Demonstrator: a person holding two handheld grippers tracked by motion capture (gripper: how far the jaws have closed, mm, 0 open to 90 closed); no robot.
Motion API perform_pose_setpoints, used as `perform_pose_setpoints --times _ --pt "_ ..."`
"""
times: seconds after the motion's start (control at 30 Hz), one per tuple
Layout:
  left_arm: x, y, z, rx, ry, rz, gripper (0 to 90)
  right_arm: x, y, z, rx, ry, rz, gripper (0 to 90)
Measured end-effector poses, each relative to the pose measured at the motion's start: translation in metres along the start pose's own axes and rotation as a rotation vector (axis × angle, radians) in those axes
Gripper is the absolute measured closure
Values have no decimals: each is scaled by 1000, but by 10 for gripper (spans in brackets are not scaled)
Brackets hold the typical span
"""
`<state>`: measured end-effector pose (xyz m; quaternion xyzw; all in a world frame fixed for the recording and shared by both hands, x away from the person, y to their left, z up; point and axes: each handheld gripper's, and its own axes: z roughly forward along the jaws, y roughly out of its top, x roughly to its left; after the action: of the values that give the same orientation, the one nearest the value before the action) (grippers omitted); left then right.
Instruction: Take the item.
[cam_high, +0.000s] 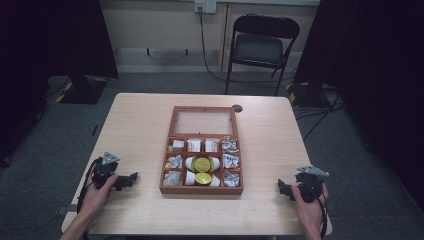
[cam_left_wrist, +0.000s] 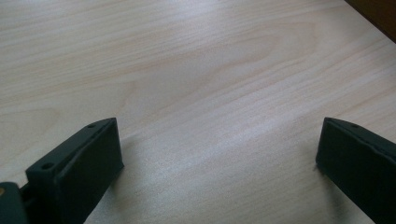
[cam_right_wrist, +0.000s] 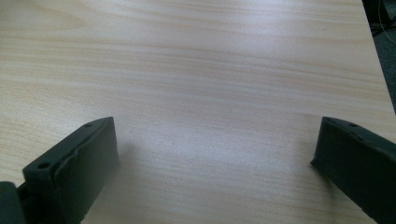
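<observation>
A red-brown wooden compartment box (cam_high: 202, 189) lies in the middle of the pale wooden table (cam_high: 140, 125), its glass lid folded back flat (cam_high: 204, 121). Its cells hold small wrapped packets (cam_high: 230, 161) and white pods with gold foil tops (cam_high: 202, 164). My left gripper (cam_high: 131, 178) rests on the table to the left of the box, held by a hand, jaws wide apart. In the left gripper view its jaws (cam_left_wrist: 219, 149) stand open over bare wood. My right gripper (cam_high: 283, 187) rests right of the box, and its own view (cam_right_wrist: 215, 147) has the jaws open with nothing between.
A black folding chair (cam_high: 260, 47) stands behind the table. A small dark round fitting (cam_high: 237, 108) sits in the tabletop past the lid. A corner of the box (cam_left_wrist: 378, 14) edges into the left gripper view. Dark curtains hang at both sides, cables lie on the floor.
</observation>
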<state>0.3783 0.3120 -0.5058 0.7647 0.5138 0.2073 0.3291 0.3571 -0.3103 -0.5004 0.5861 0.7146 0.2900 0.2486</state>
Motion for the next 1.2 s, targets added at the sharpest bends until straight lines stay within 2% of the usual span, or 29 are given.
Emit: perform_pose_setpoints --times 0.57,0.63,0.7,0.73,0.77,1.0,1.2 --pt "0 0 0 1 0 1 0 2 0 -1 -5 1 11 19" --pt "0 0 0 1 0 0 0 2 0 -2 -2 0 11 66" --pt "0 0 0 1 0 1 0 1 1 -5 -17 11 22 174" --pt "0 0 0 1 0 0 0 1 3 -7 -19 39 26 134" --pt "0 0 0 1 0 1 0 1 3 -7 -19 39 26 134" --pt "0 0 0 1 1 1 0 5 7 -13 -43 41 22 174" --pt "0 0 0 1 0 0 0 7 9 -18 -51 78 22 233"
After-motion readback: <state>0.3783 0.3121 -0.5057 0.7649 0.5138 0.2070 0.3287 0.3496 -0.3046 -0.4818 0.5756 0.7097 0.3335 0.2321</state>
